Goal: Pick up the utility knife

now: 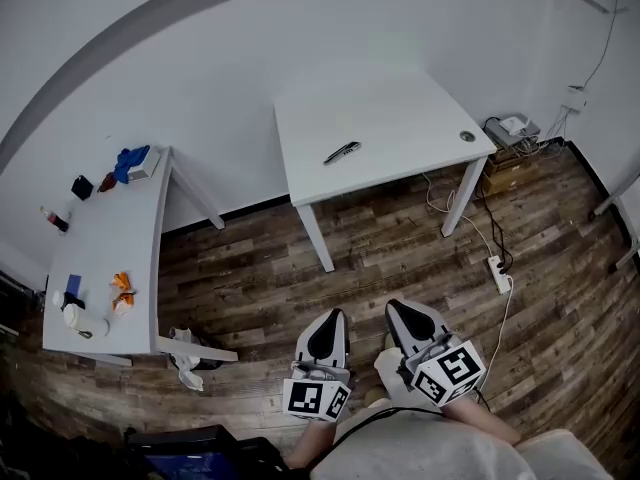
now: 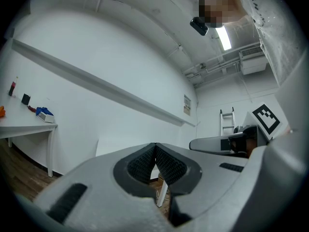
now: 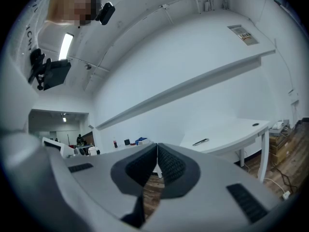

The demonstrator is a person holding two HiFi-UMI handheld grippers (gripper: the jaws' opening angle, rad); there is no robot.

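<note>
The utility knife [image 1: 342, 152] lies near the middle of the white bench [image 1: 420, 118], slightly toward its front edge; the left hand-held gripper [image 1: 333, 318] and the right hand-held gripper [image 1: 398, 310], both closed on nothing, point toward that bench from well apart. I judge this as the approach; the jaws need opening only near the knife.

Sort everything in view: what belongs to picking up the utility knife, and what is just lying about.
For the job:
utility knife, on the white table
left gripper and right gripper, both shut and empty

Lying about:
side table with blue cloth and orange item
power strip on the floor
</note>
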